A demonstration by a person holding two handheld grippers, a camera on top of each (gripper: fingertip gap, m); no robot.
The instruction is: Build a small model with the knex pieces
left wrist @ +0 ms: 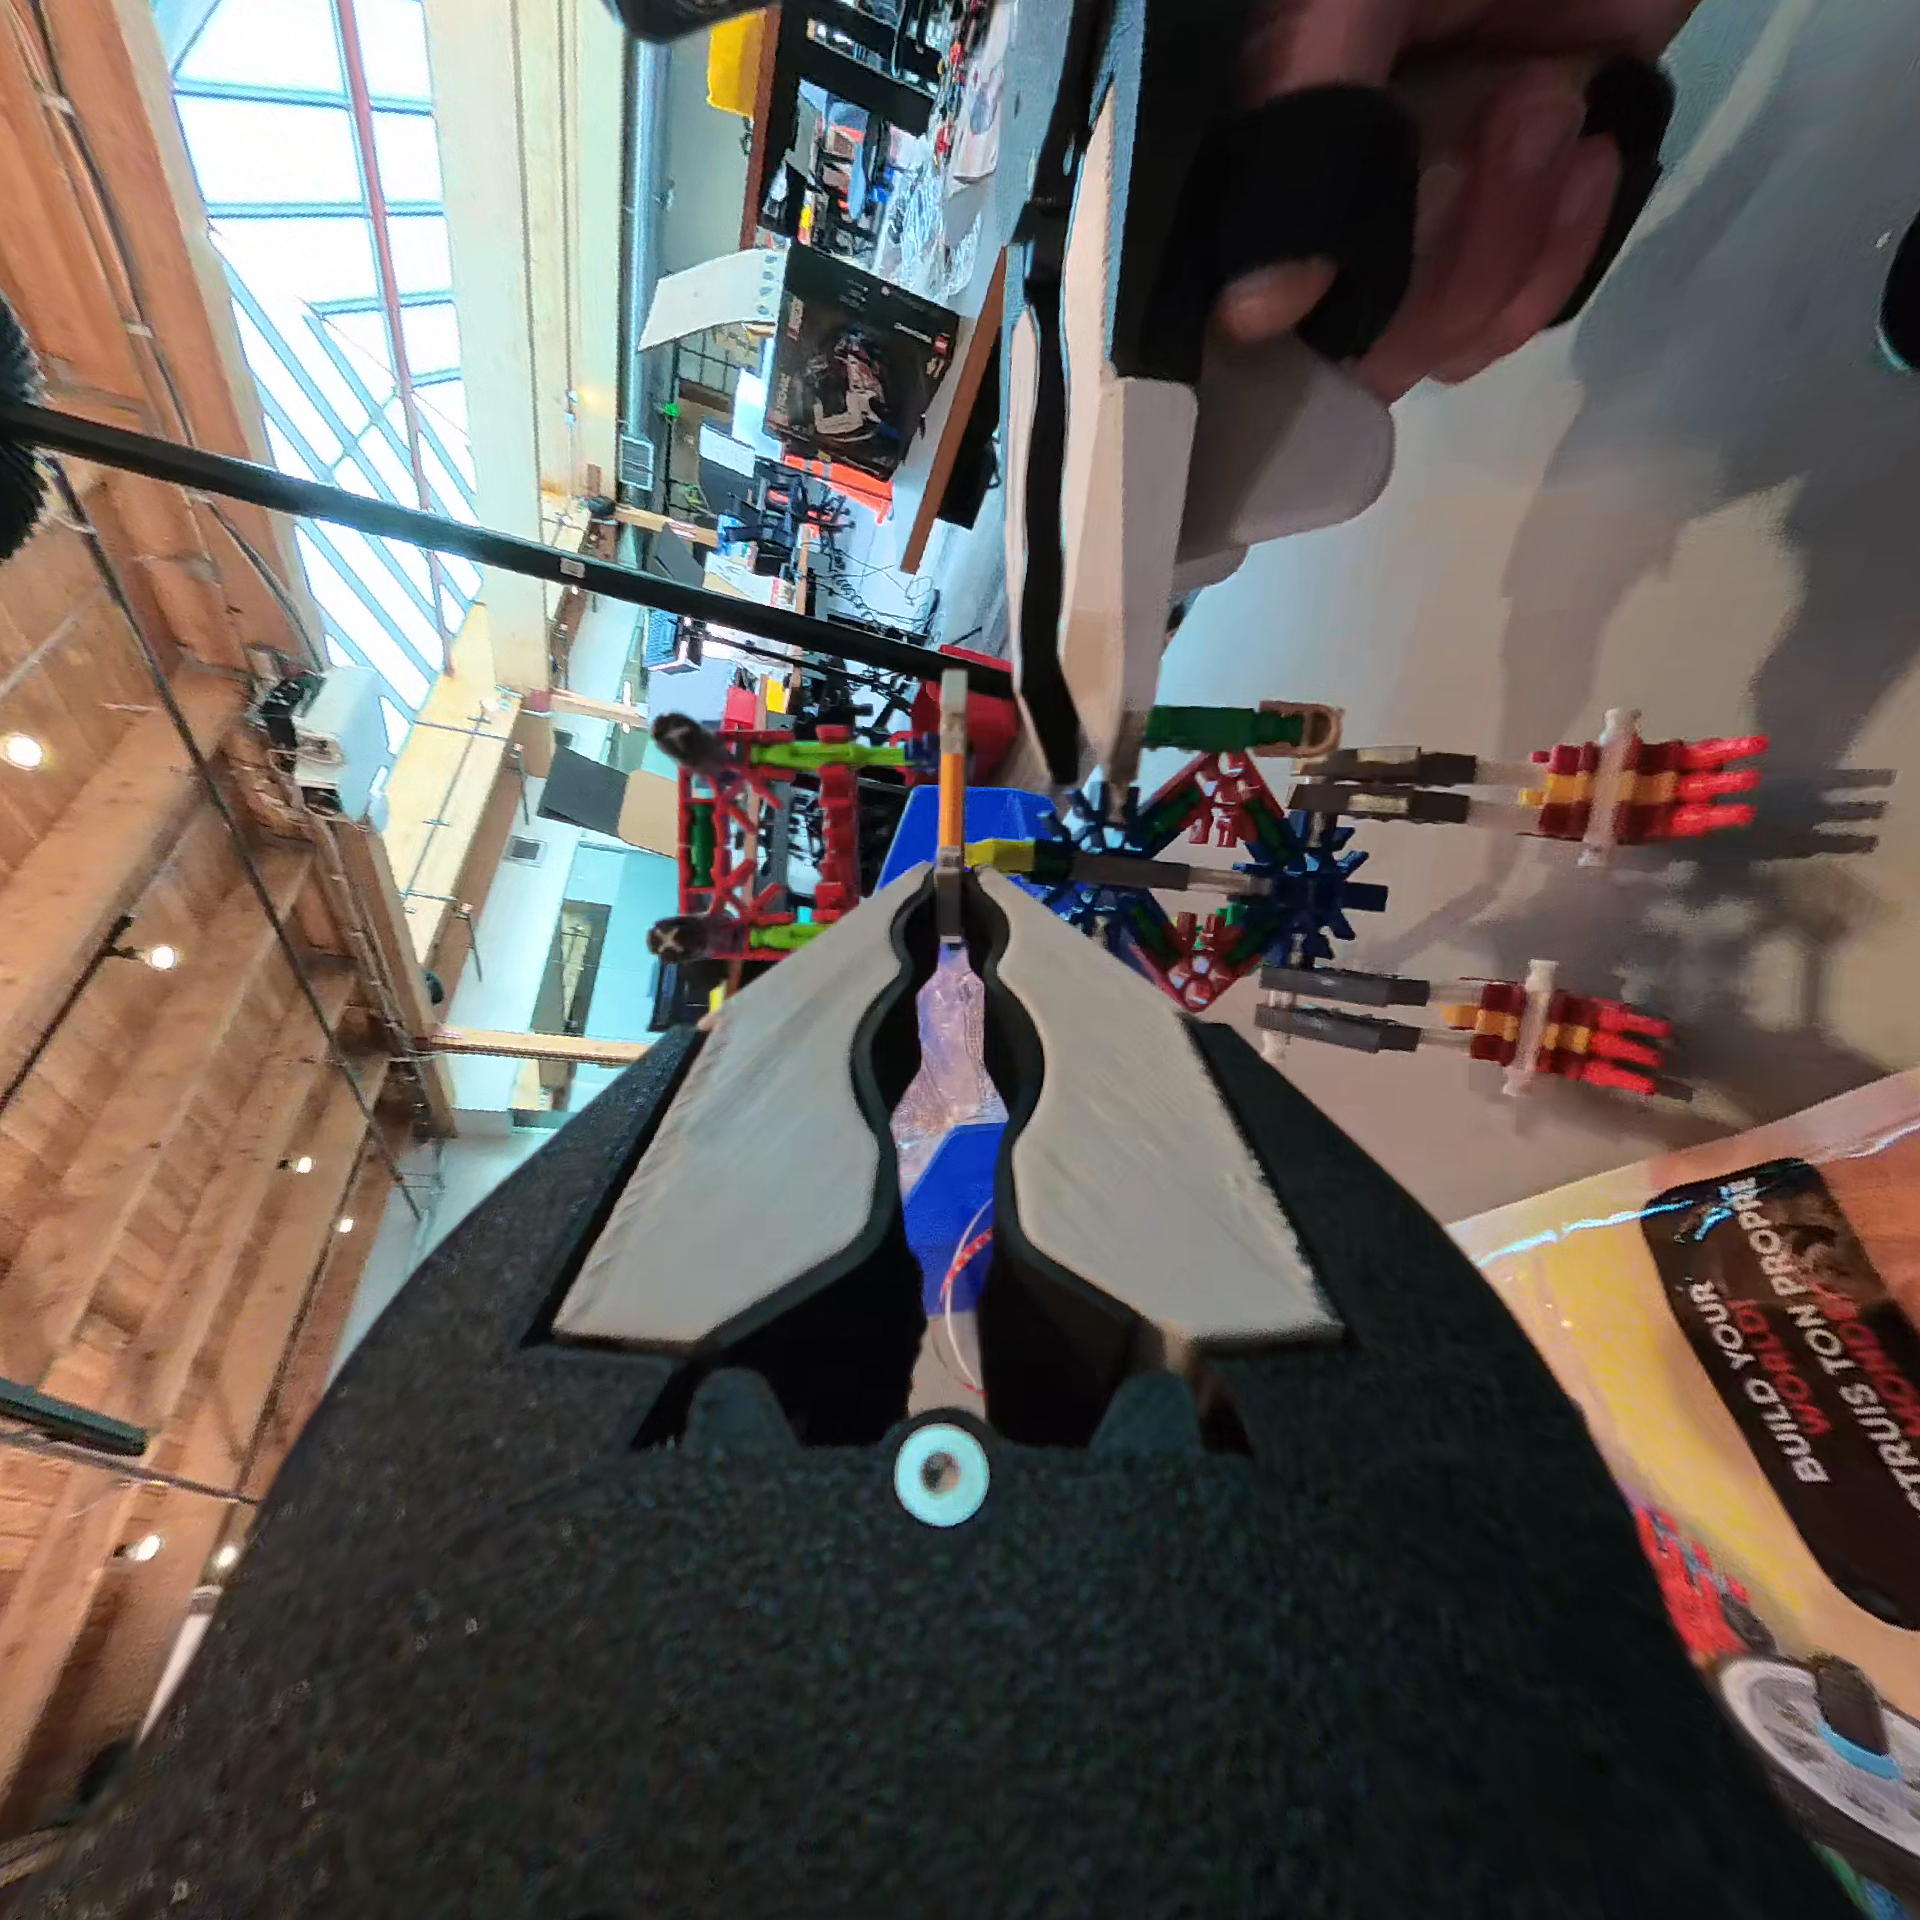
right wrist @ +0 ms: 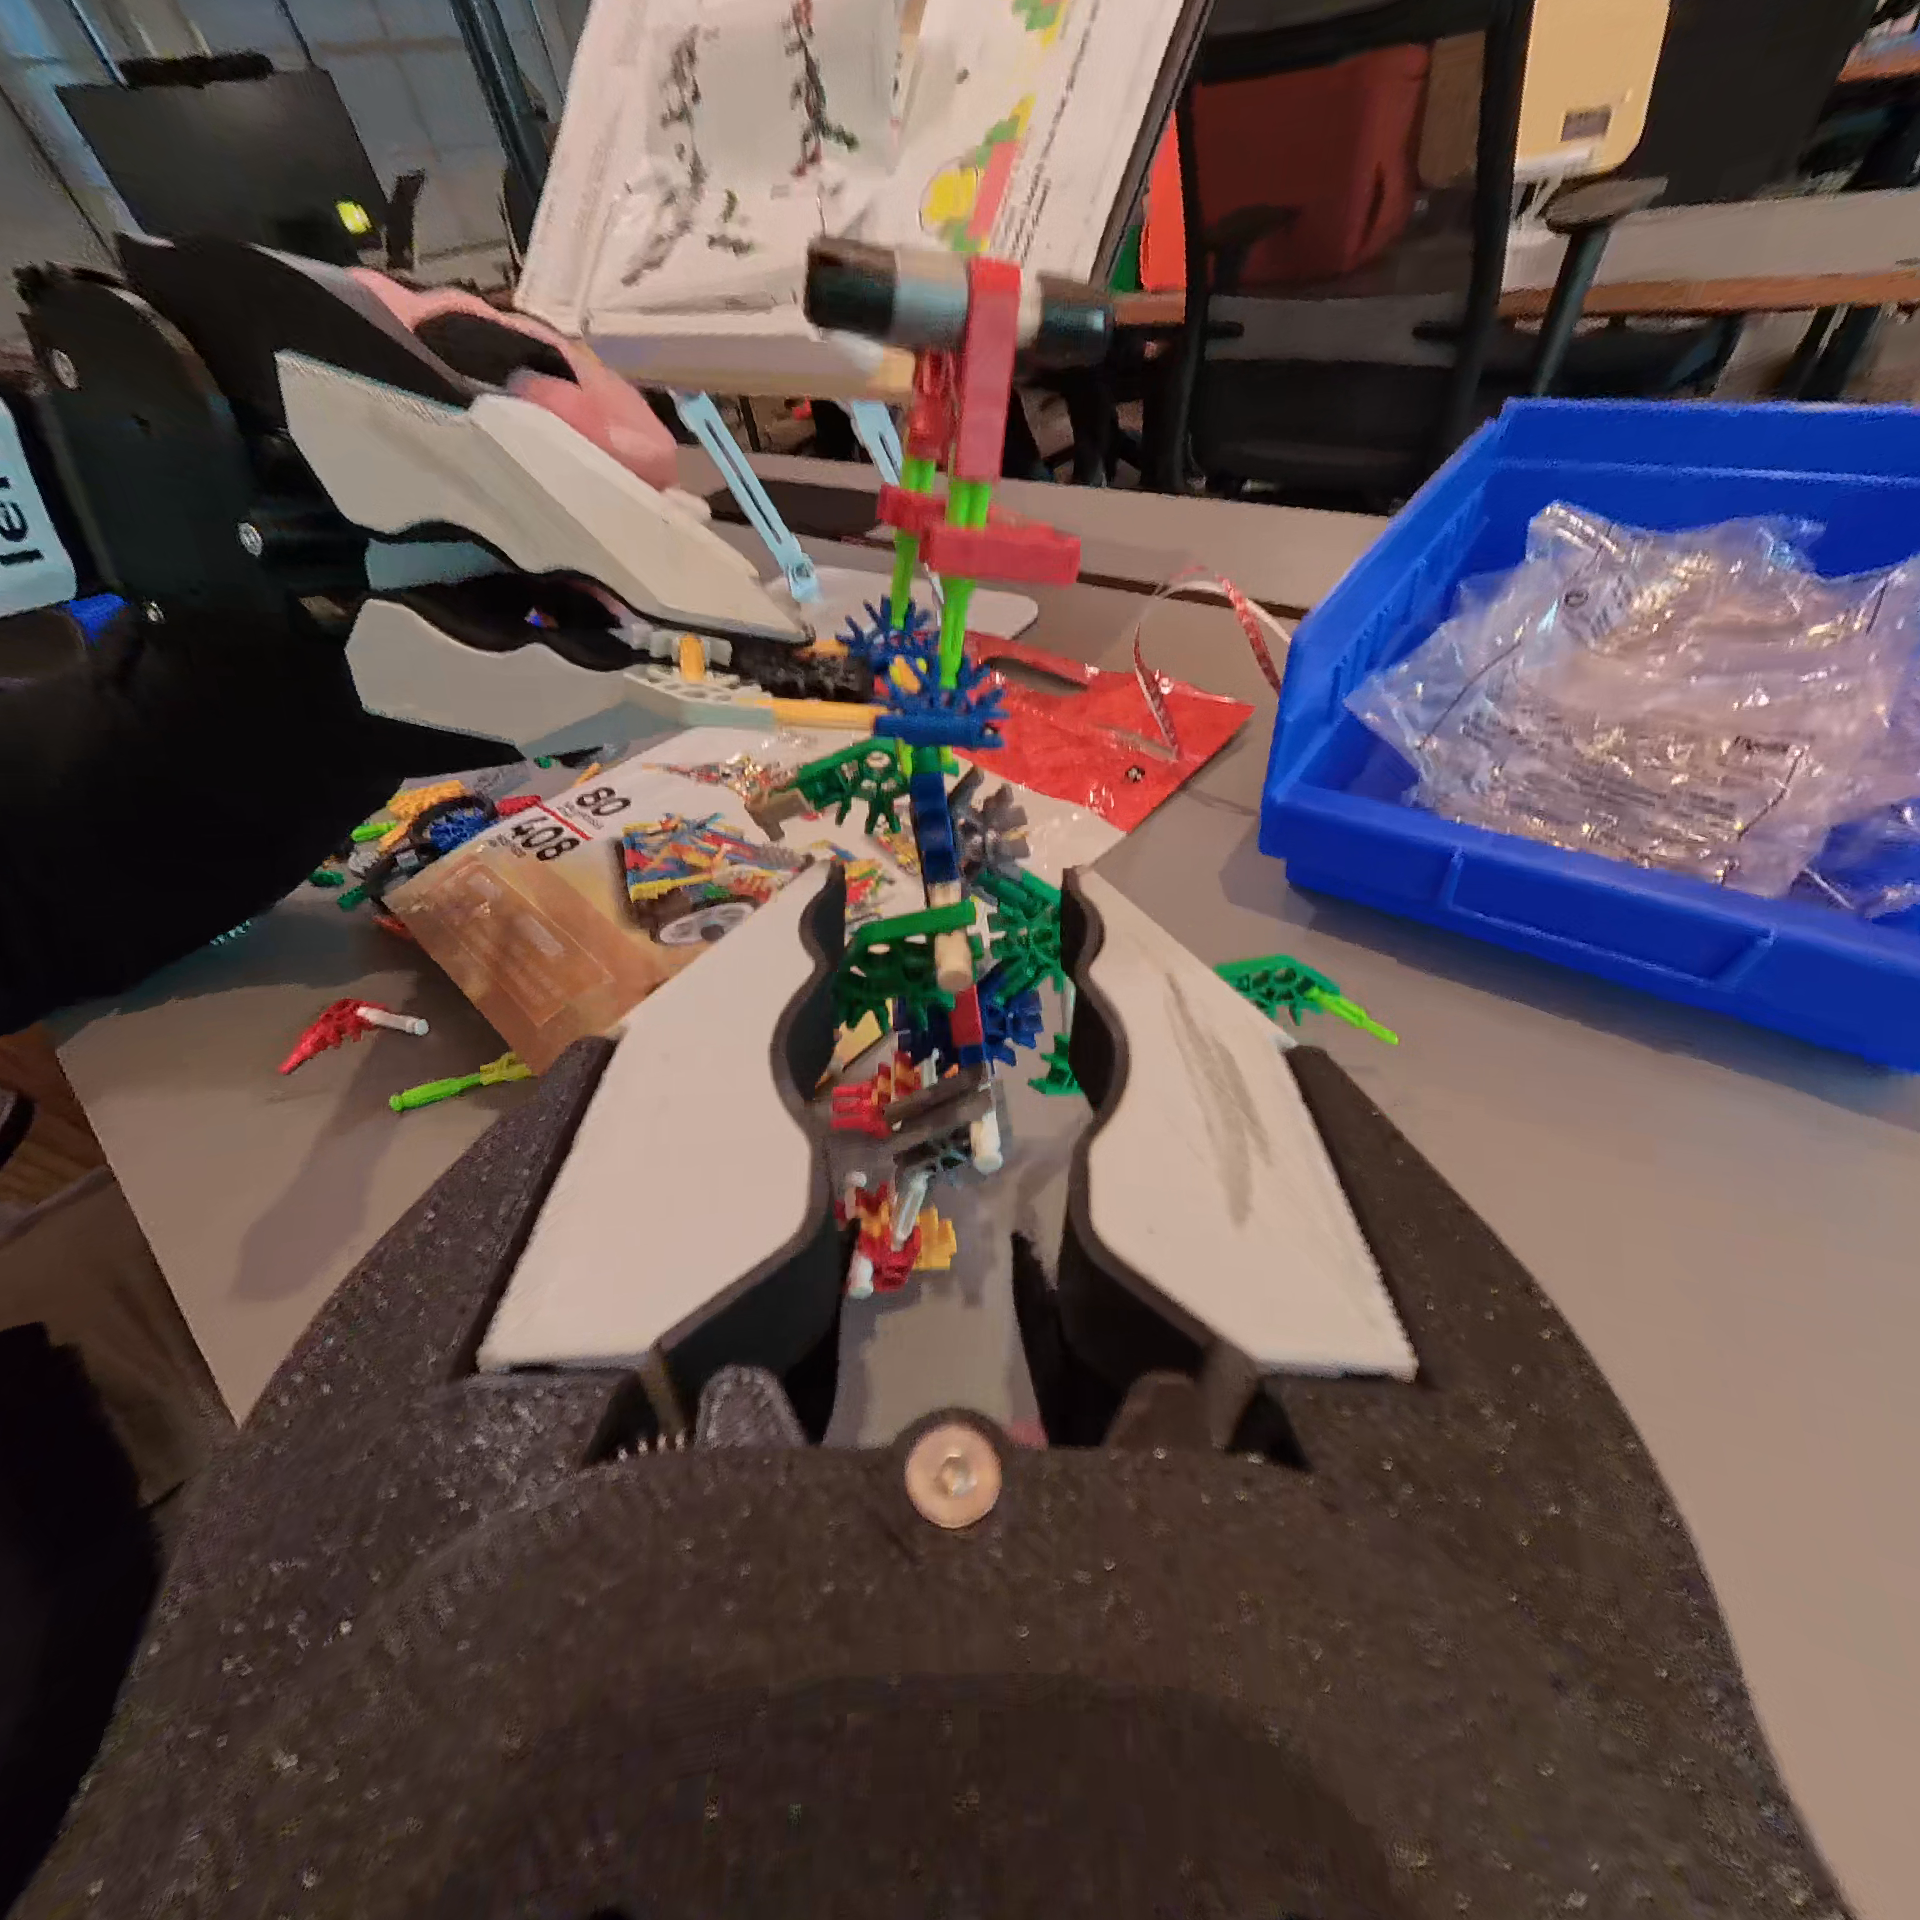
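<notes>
w/ left claw clamped on orange rod, right claw apart astride model: keep rod aimed 12 o'clock, steady.

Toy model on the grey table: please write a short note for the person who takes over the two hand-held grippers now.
Left hand-held gripper: shut on an orange rod, whose far end reaches the blue connectors of the toy model.
Right hand-held gripper: jaws astride the model's lower part; whether they clamp it is unclear.
The model stands upright on the table. A blue bin with plastic bags is on the right, loose pieces on the left.
</notes>
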